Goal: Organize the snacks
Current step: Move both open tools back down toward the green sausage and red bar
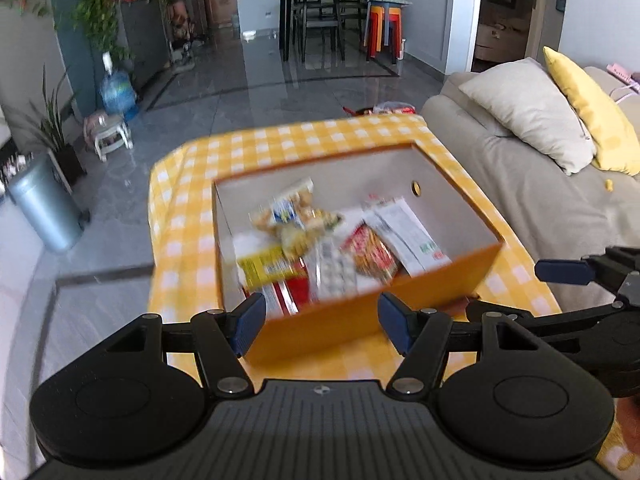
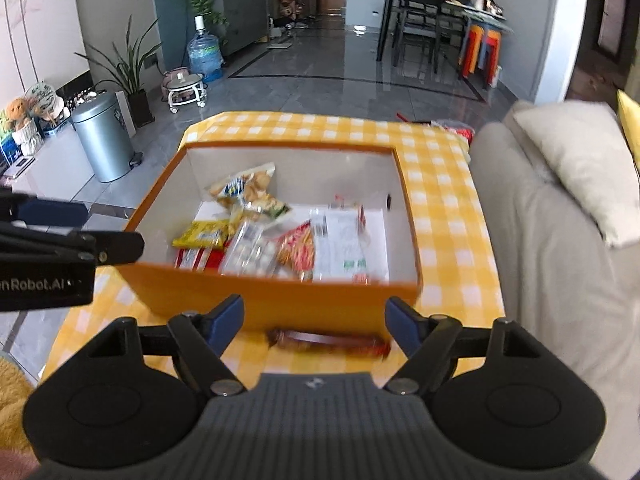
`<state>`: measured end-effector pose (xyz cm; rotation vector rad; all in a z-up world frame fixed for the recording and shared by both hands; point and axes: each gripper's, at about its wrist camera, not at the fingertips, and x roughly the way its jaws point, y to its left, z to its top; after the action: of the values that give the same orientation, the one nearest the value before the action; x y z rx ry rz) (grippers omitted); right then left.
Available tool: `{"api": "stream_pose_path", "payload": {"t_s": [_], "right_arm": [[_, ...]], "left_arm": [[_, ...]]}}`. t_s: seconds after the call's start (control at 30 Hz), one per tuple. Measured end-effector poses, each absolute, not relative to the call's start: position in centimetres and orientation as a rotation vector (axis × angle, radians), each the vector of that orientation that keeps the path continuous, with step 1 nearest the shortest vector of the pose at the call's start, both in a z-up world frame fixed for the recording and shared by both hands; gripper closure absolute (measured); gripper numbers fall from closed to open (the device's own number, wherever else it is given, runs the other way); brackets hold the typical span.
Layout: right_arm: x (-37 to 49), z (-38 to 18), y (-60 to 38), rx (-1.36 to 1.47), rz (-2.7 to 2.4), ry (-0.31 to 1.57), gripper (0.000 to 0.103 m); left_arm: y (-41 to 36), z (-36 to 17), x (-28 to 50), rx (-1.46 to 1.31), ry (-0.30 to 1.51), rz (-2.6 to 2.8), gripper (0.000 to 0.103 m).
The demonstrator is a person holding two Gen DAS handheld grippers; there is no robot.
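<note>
An orange box (image 1: pixel 372 300) (image 2: pixel 280 300) stands on a table with a yellow checked cloth (image 1: pixel 280 144) (image 2: pixel 440 184) and holds several snack packets (image 1: pixel 304 240) (image 2: pixel 272 236). A dark red snack bar (image 2: pixel 328 342) lies on the cloth just in front of the box. My right gripper (image 2: pixel 316 326) is open and empty, hovering over that bar. My left gripper (image 1: pixel 320 320) is open and empty at the box's near wall. The other gripper shows at the right edge of the left wrist view (image 1: pixel 580 280) and at the left edge of the right wrist view (image 2: pixel 80 248).
More snack packets (image 1: pixel 384 110) (image 2: pixel 452 126) lie at the table's far corner. A beige sofa with cushions (image 1: pixel 532 120) (image 2: pixel 568 160) stands to the right. A metal bin (image 2: pixel 106 140), plants and a water bottle (image 2: pixel 204 54) stand on the floor to the left.
</note>
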<state>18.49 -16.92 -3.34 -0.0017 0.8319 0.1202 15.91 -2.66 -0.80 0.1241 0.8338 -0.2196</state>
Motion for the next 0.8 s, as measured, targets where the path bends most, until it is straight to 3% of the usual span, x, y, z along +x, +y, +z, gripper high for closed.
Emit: {"api": "stream_pose_path", "payload": {"t_s": [0.27, 0.33, 0.8], "right_arm": [[13.7, -6.8, -17.4, 0.017, 0.103, 0.883, 0.027], [13.0, -7.6, -17.8, 0.045, 0.106, 0.912, 0.028], [12.4, -11.8, -19.5, 0.072, 0.110, 0.951, 0.029]], "left_arm": [[-1.8, -4.8, 12.9, -0.020, 0.940, -0.225, 0.029], [-2.0, -5.7, 12.4, -0.052, 0.956, -0.247, 0.036], [-4.5, -9.6, 11.7, 0.021, 0.976, -0.263, 0.041]]}}
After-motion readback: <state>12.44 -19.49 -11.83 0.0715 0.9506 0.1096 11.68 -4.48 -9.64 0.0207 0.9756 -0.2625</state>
